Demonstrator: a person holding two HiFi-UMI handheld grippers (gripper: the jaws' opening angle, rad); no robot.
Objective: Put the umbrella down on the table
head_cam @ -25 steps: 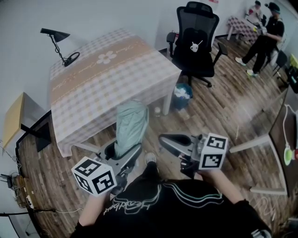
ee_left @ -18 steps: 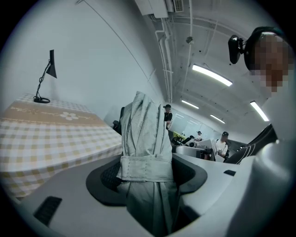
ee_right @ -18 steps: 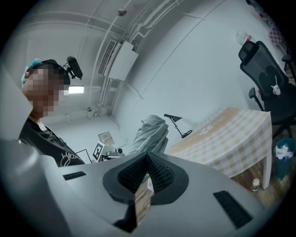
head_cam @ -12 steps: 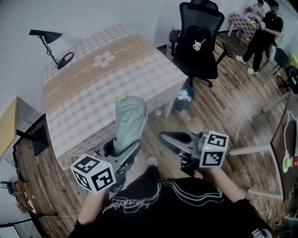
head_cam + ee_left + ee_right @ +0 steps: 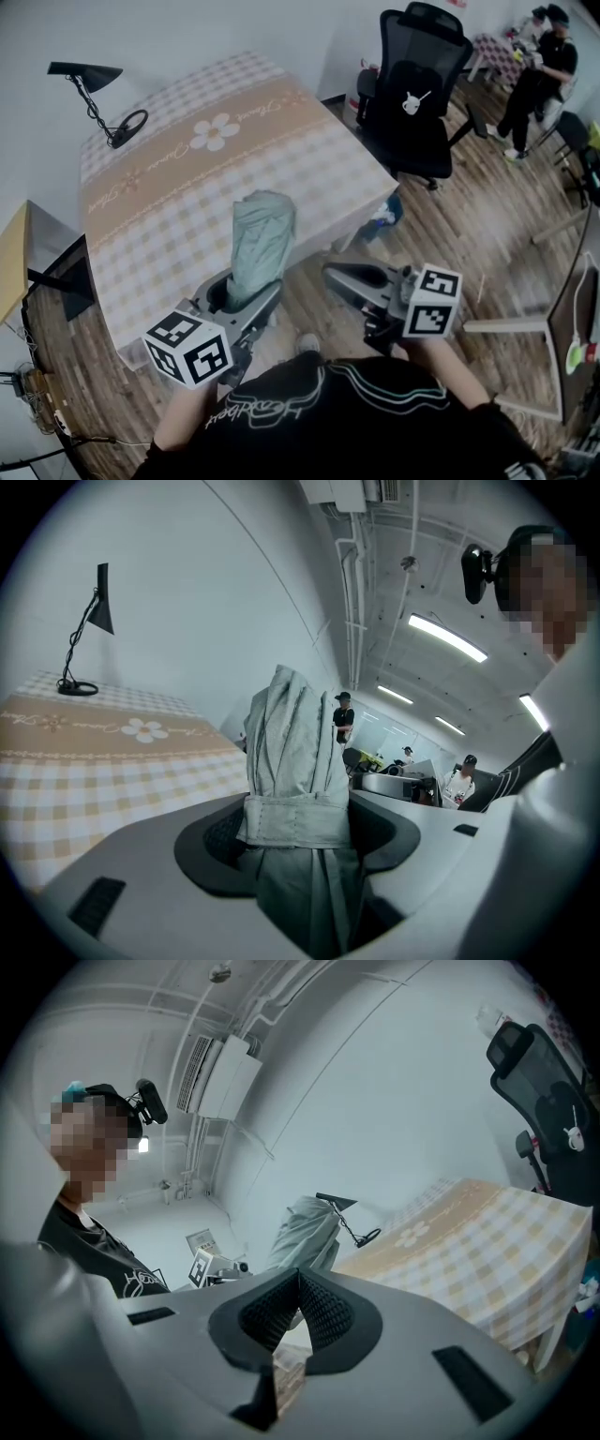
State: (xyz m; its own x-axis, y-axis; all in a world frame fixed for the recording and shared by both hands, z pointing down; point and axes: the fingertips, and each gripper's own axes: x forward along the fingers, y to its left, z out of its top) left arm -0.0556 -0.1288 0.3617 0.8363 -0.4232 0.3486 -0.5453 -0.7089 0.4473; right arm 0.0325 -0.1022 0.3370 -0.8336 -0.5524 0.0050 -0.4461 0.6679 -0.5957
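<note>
A folded pale green umbrella [image 5: 261, 239] stands nearly upright in my left gripper [image 5: 234, 295], whose jaws are shut on its strapped lower part. Its top lies over the near edge of the checked table [image 5: 281, 159]. In the left gripper view the umbrella [image 5: 298, 761] fills the gap between the pads of the left gripper [image 5: 298, 829], with the table [image 5: 75, 752] to the left. My right gripper [image 5: 330, 277] hovers to the right of the umbrella, off the table's near corner, shut and holding nothing. In the right gripper view the right gripper [image 5: 298, 1279] has its pads meeting, and behind them shows the umbrella [image 5: 305, 1227].
A black desk lamp [image 5: 94, 94] stands at the table's far left corner. A black office chair [image 5: 417, 94] is beyond the table's right side, and a bin [image 5: 384, 214] by its leg. A person [image 5: 539, 75] stands far right. White table legs [image 5: 525, 323] are at the right.
Both grippers and the umbrella have come closer to the table. The umbrella's top was over the floor in front of the table and is now over its near edge.
</note>
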